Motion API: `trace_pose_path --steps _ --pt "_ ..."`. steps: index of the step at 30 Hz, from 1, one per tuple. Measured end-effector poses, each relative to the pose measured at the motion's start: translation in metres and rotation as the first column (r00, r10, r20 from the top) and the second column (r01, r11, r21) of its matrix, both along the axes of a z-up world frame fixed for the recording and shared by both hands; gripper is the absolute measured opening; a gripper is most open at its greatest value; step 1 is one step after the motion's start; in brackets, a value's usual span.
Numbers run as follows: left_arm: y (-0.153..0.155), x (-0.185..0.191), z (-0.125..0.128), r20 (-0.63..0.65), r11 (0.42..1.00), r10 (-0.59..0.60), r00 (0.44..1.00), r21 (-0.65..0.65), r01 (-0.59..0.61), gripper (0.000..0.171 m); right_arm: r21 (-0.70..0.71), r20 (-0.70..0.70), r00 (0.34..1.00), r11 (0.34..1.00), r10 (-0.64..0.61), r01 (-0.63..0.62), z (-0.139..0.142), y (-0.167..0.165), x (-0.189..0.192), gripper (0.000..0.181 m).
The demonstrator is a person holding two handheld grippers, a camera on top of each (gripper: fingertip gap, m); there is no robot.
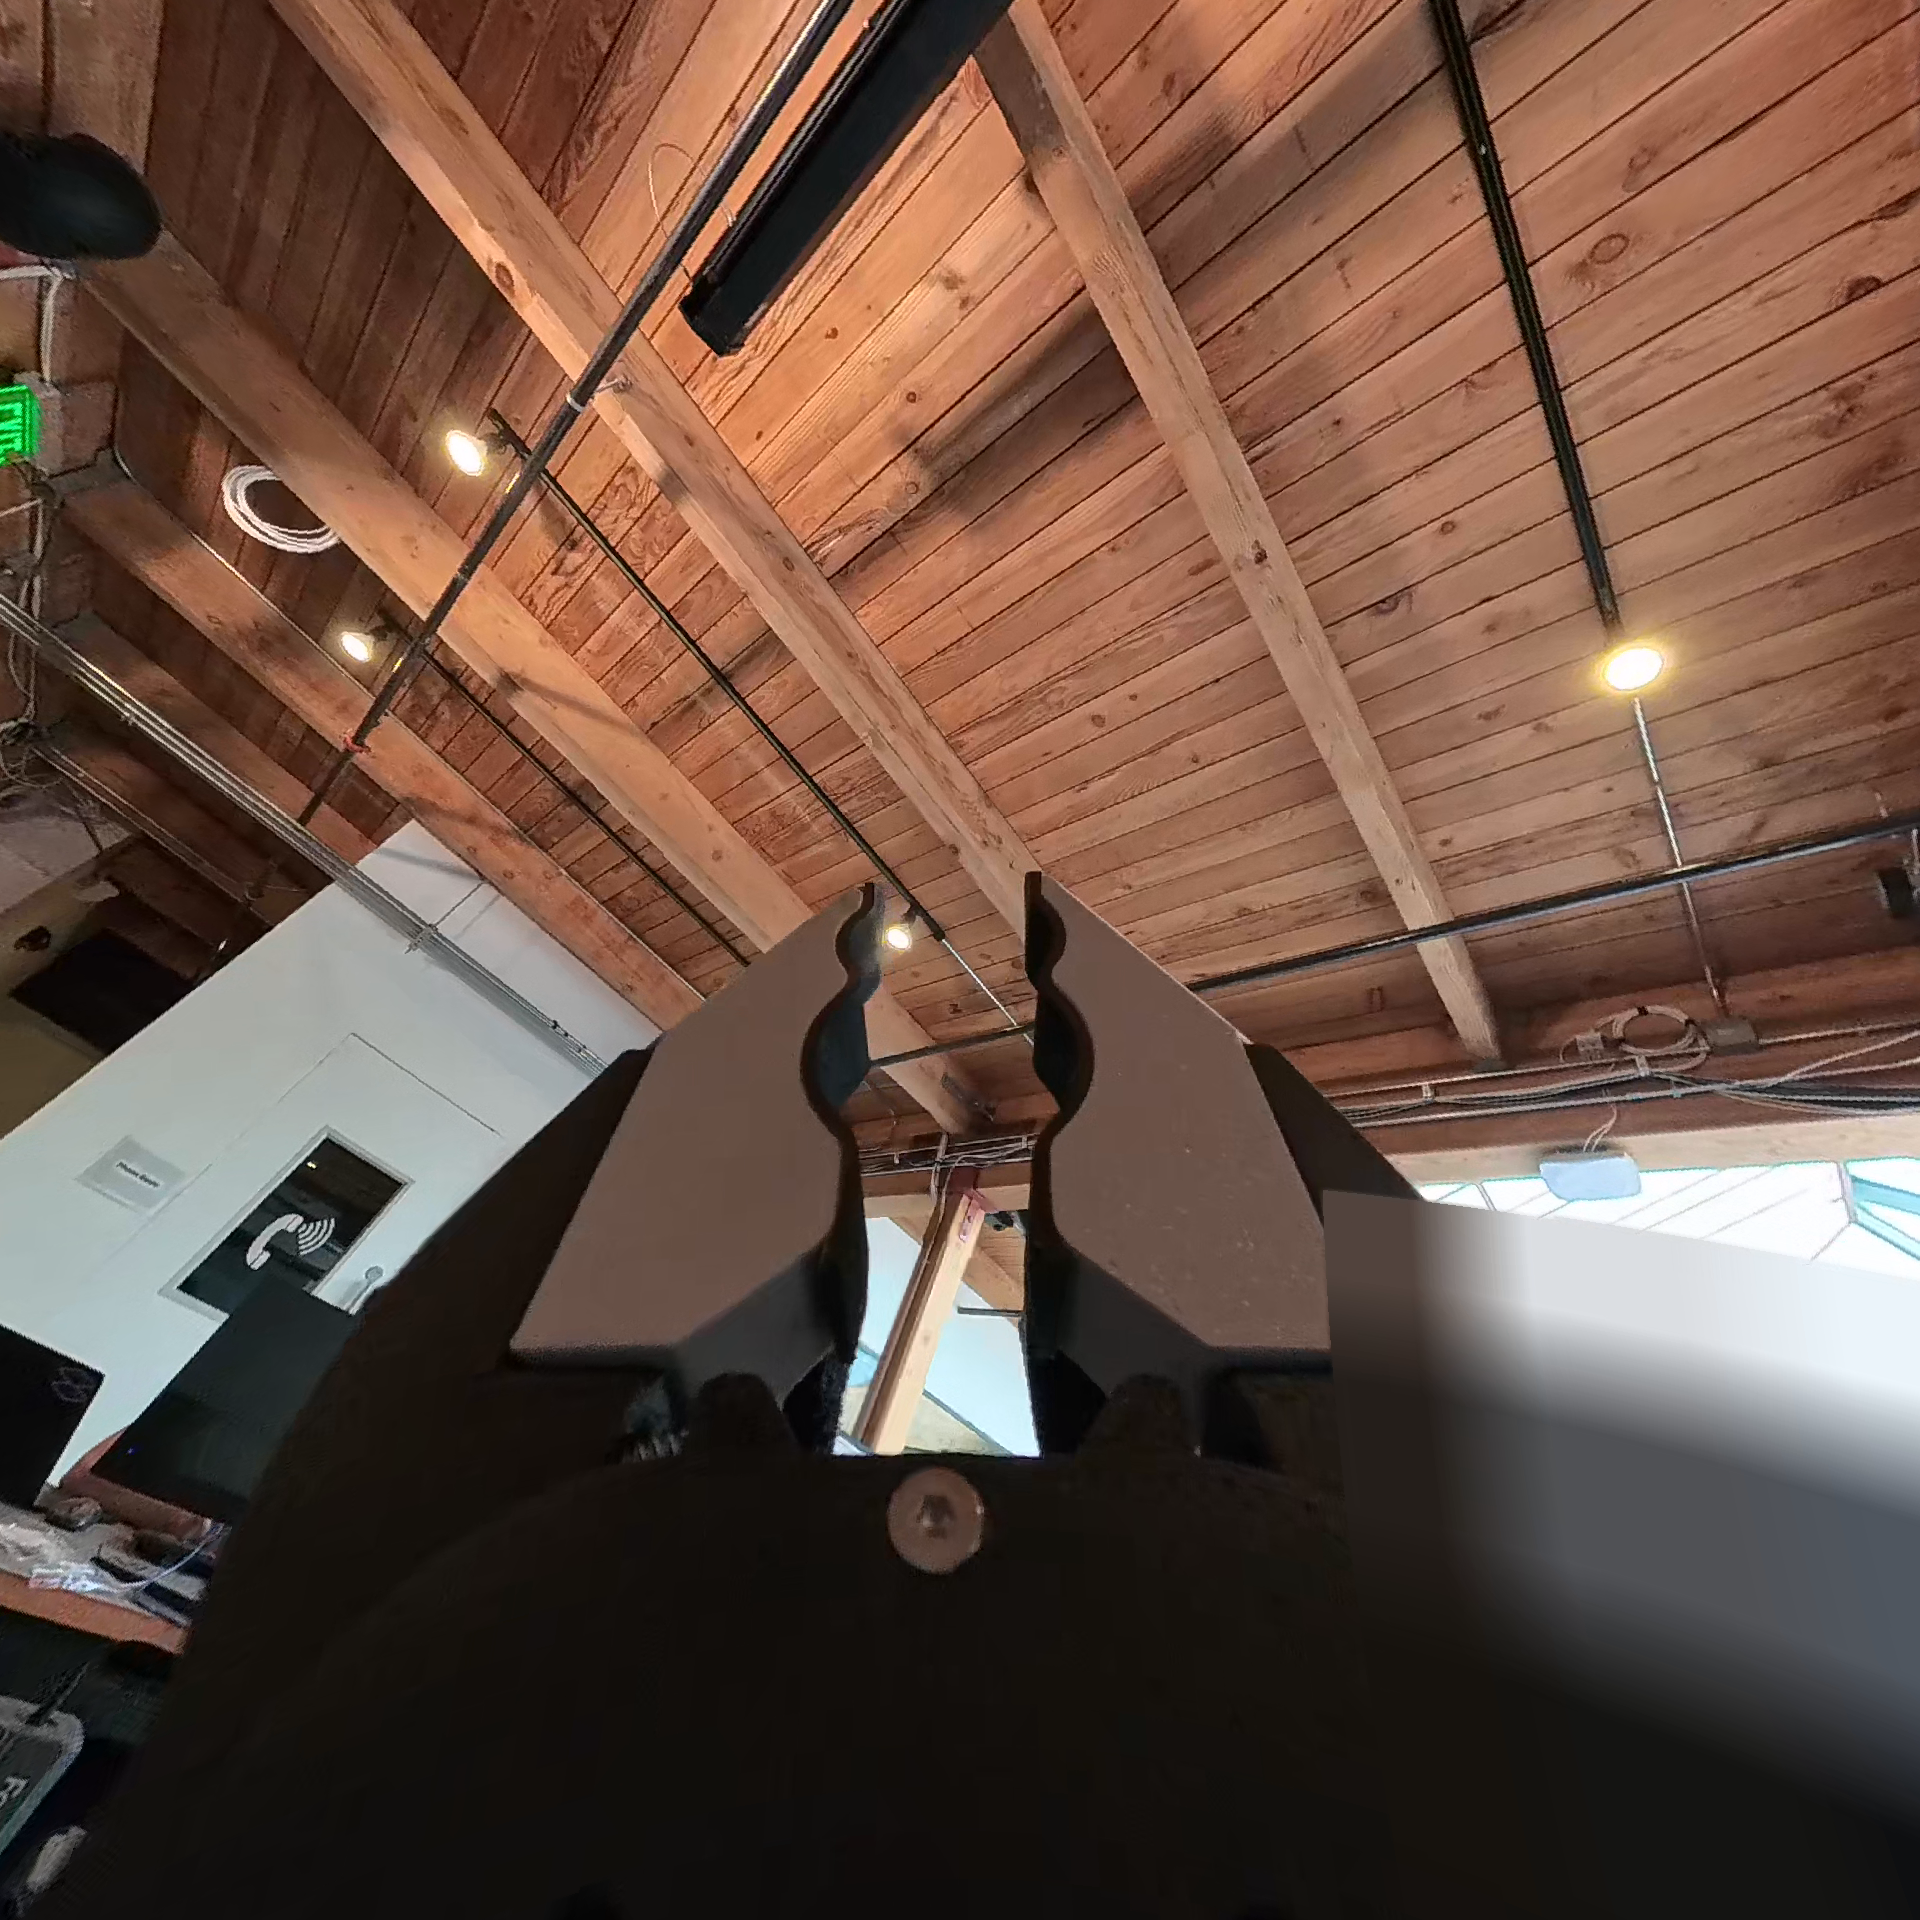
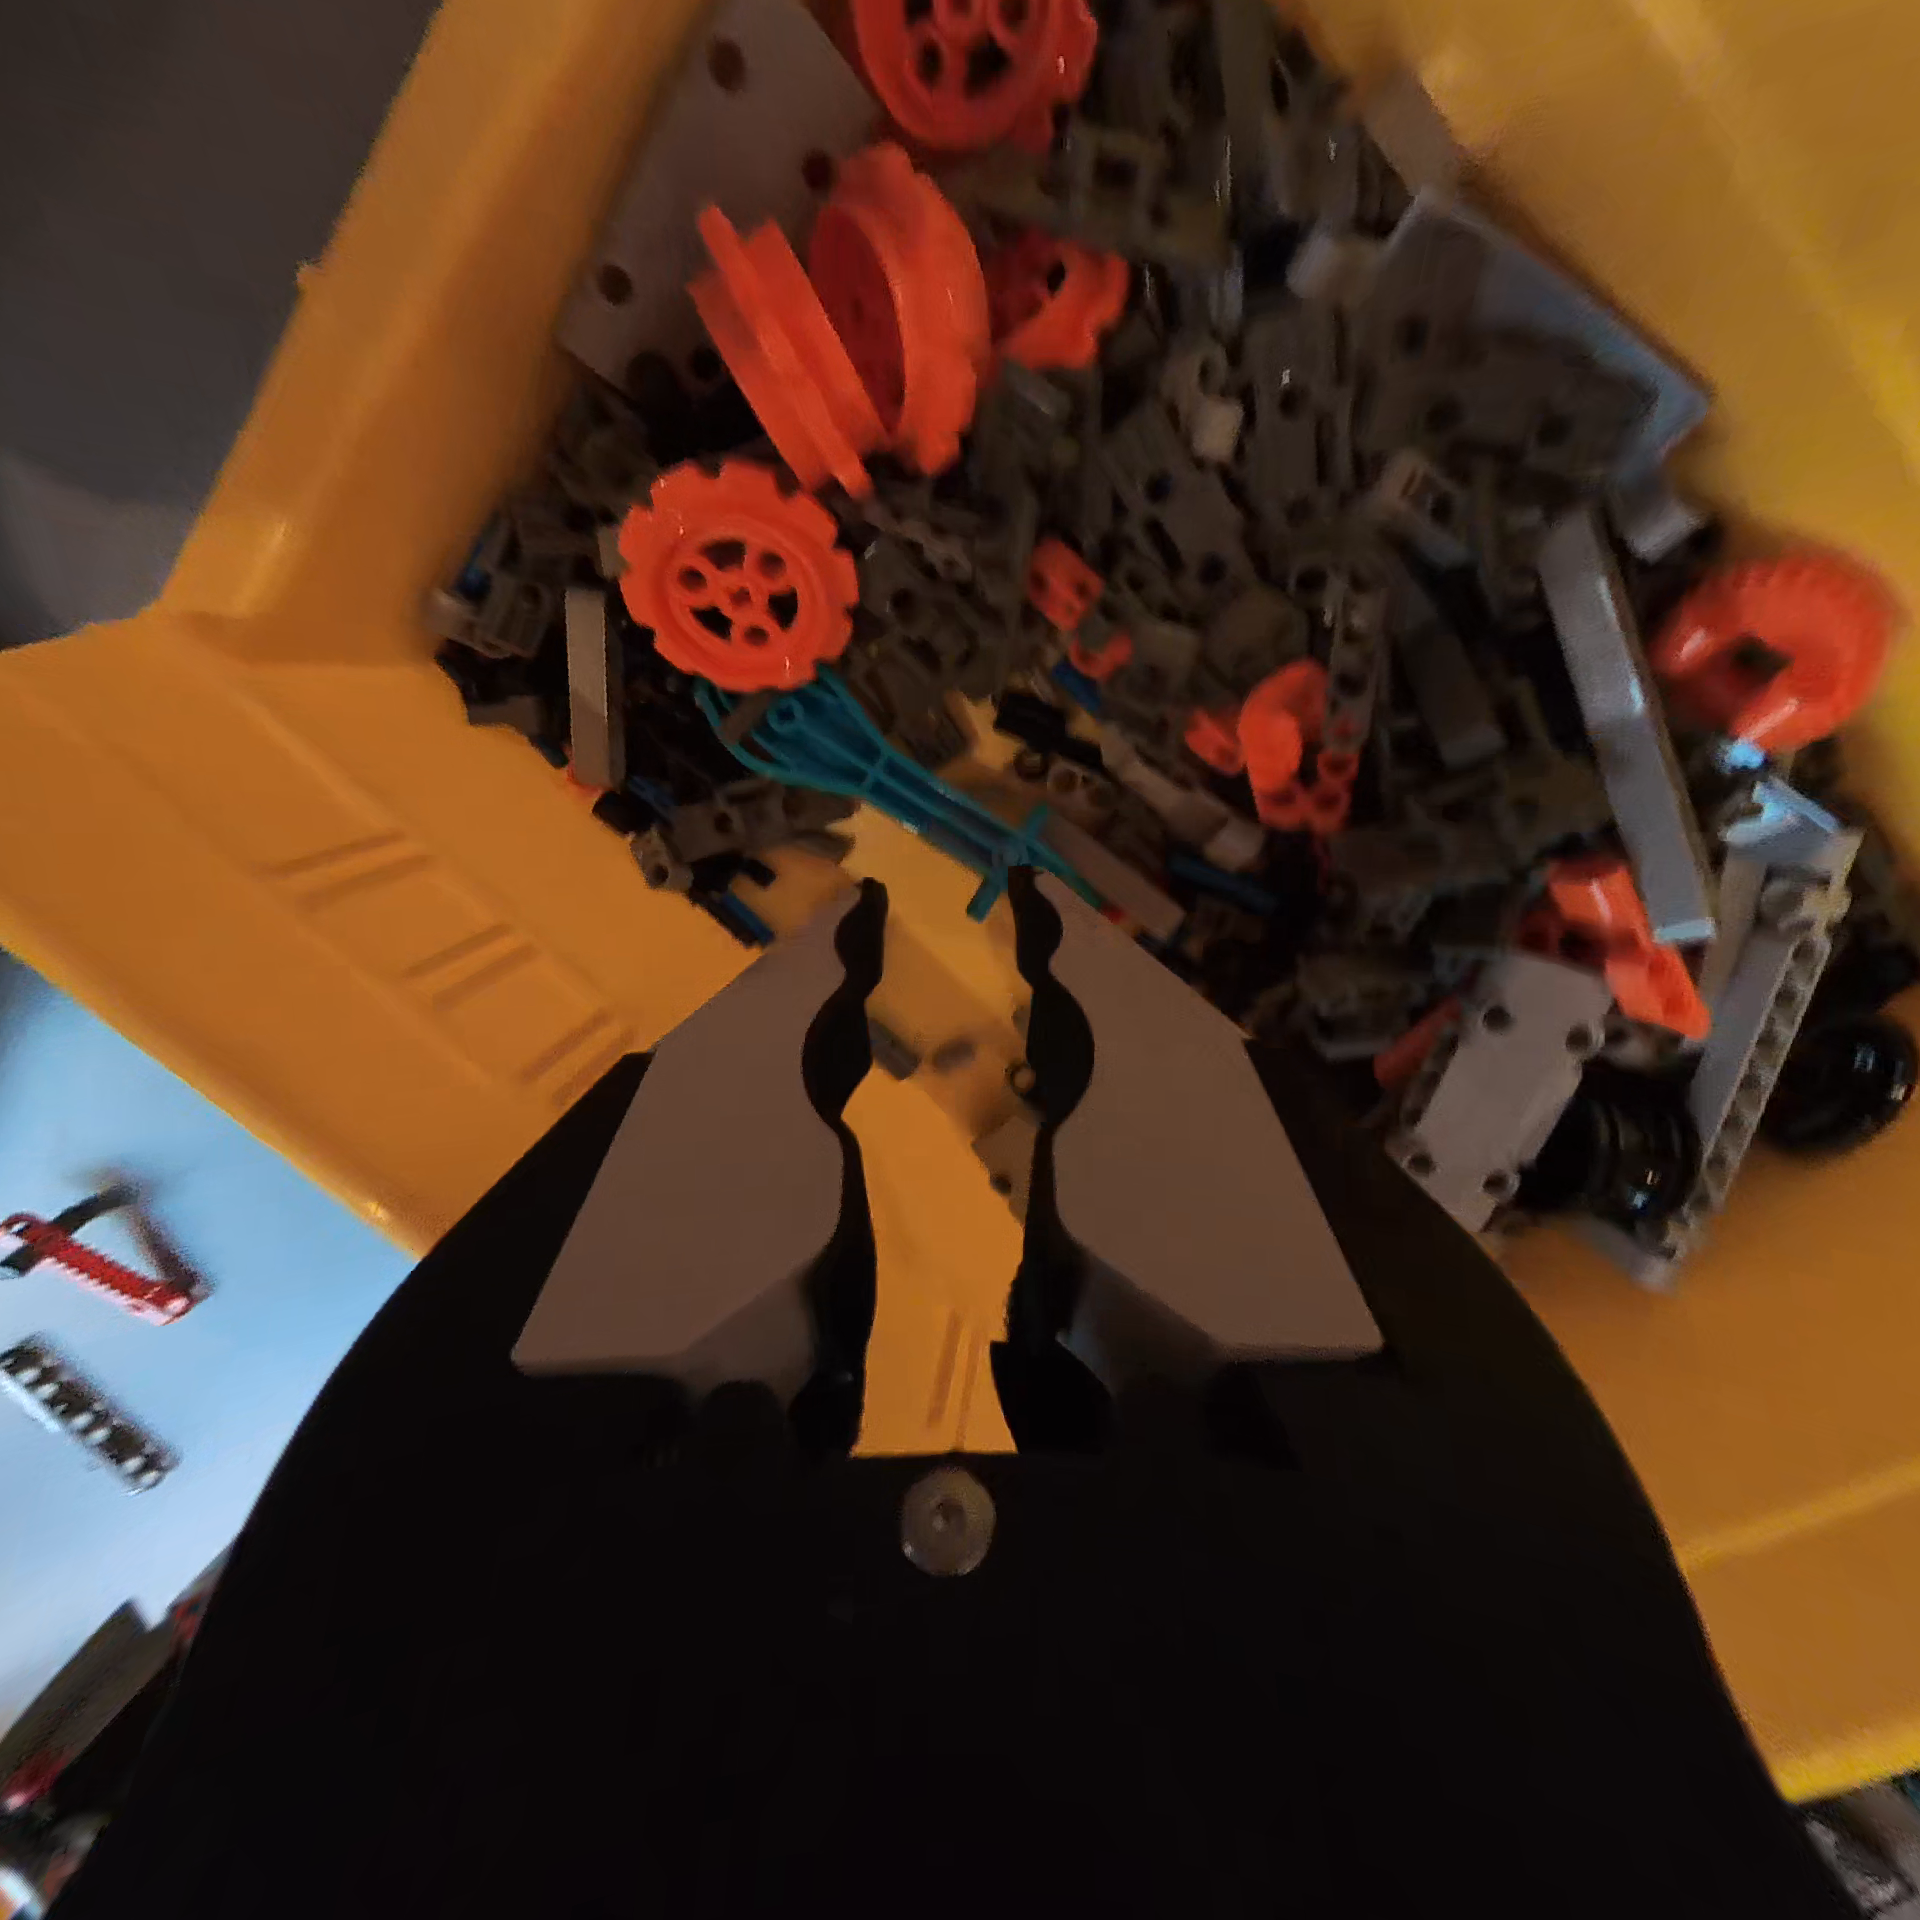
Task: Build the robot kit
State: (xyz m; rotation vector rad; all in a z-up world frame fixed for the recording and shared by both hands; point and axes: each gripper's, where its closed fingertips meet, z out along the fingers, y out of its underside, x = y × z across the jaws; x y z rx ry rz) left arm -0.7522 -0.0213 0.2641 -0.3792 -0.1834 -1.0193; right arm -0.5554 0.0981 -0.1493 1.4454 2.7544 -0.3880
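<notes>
A: Teal lattice piece [image 2: 883,790], lying on the heap of grey and orange construction parts inside the yellow bin [image 2: 343,831]; its near end sits just beyond the tips of the right gripper [image 2: 945,894]. What state are the jaws in?

B: Parted, with nothing between them (bare yellow floor shows through the gap). The picture is smeared, so contact with the teal piece cannot be told.

A: How would a clean grasp here be judged?

B: The piece is thin and open-framed; a bite across one of its ribs, clear of the orange toothed wheel [image 2: 738,587] touching its far end, looks the safer choice.

A: Pose of the right gripper?

B: Pitched down into the bin from its near left corner, fingers pointing at the heap.

A: And the left gripper [image 1: 948,904]?

B: Tilted steeply upward toward the plank ceiling [image 1: 1143,520], jaws apart and empty, near nothing.
</notes>
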Motion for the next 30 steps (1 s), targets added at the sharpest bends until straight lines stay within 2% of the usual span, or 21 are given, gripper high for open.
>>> trace_pose_path --steps 3,6,10,12,16,17,19,23,30 --pt "0.000 -0.001 0.000 0.004 1.000 -0.001 1.000 0.003 0.001 0.025 0.014 -0.038 0.999 1.000 0.004 -0.004 -0.004 0.001 -0.018 0.024" --pt "0.002 0.000 0.000 -0.001 1.000 0.000 1.000 -0.003 0.000 0.025 -0.041 -0.004 0.999 0.999 -0.036 0.035 -0.006 -0.005 -0.026 0.024" --pt "0.003 0.001 0.000 -0.002 1.000 -0.006 1.000 -0.004 0.006 0.025 0.034 0.045 0.999 0.999 -0.003 0.001 -0.017 0.001 -0.019 0.021" --pt "0.003 0.002 0.000 -0.005 1.000 -0.006 1.000 -0.004 0.006 0.025 0.011 0.072 0.997 1.000 -0.009 0.008 -0.015 -0.002 -0.012 0.020" --pt "0.004 0.003 0.000 -0.009 1.000 -0.010 1.000 -0.006 0.010 0.025 0.018 0.113 0.992 0.998 0.057 -0.060 0.001 0.006 0.008 0.010" --pt "0.004 0.004 0.000 -0.010 1.000 -0.012 1.000 -0.006 0.012 0.025 0.033 0.164 0.984 0.997 0.068 -0.075 0.001 0.013 0.018 0.011" --pt "0.005 0.005 0.000 -0.015 1.000 -0.012 1.000 -0.007 0.012 0.025 -0.030 0.288 0.953 0.996 0.091 -0.086 0.000 0.010 0.040 0.012" --pt "0.006 0.006 0.001 -0.021 1.000 -0.012 1.000 -0.009 0.012 0.025 -0.058 0.305 0.924 0.973 0.232 -0.225 -0.007 0.004 0.044 0.011" --pt "0.007 0.007 0.001 -0.027 1.000 -0.018 0.999 -0.009 0.018 0.024 -0.009 0.362 0.863 0.928 0.351 -0.373 -0.019 0.008 0.048 0.015"
